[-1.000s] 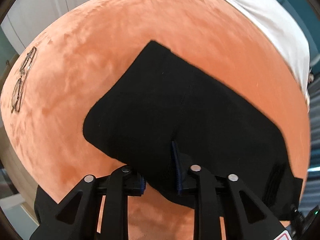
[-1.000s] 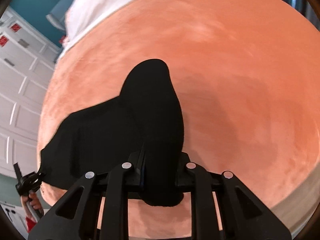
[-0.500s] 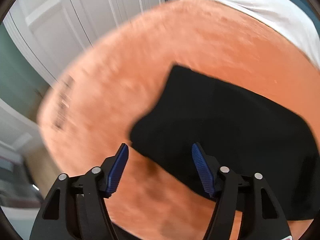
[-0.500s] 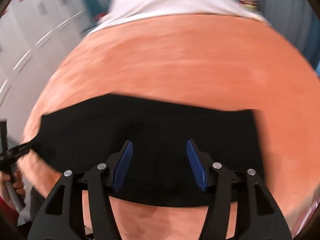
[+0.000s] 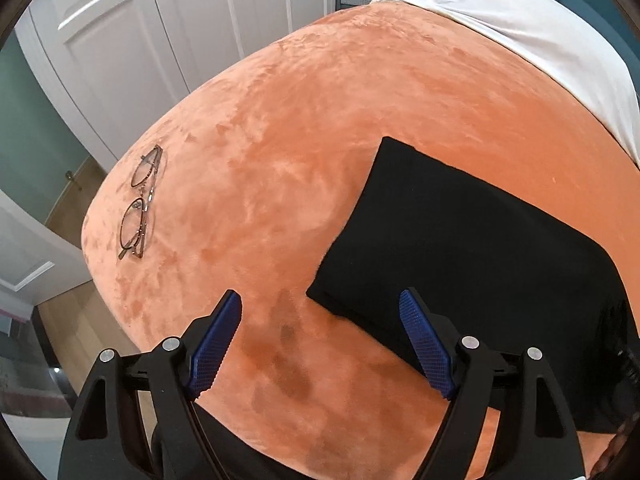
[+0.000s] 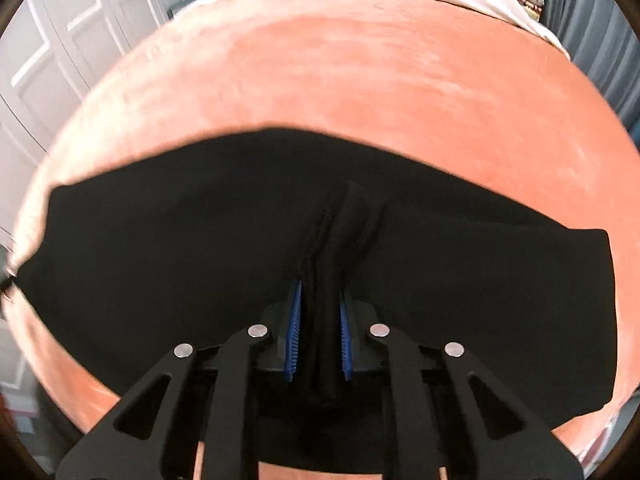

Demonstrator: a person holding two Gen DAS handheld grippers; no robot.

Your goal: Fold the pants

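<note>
1. Pants [image 5: 472,248]: black, folded flat on the orange bed cover [image 5: 320,120].
2. Left gripper [image 5: 320,320]: fingers spread apart, empty, hovering at the pants' near corner.
3. Right gripper [image 6: 319,320]: fingers clamped on a bunched ridge of the pants, probably an edge.
4. Eyeglasses [image 5: 140,204]: well apart, leftward.

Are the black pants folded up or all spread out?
Folded: the black pants lie as a compact rectangle on the orange blanket, though the right gripper pinches a bunched ridge.
</note>
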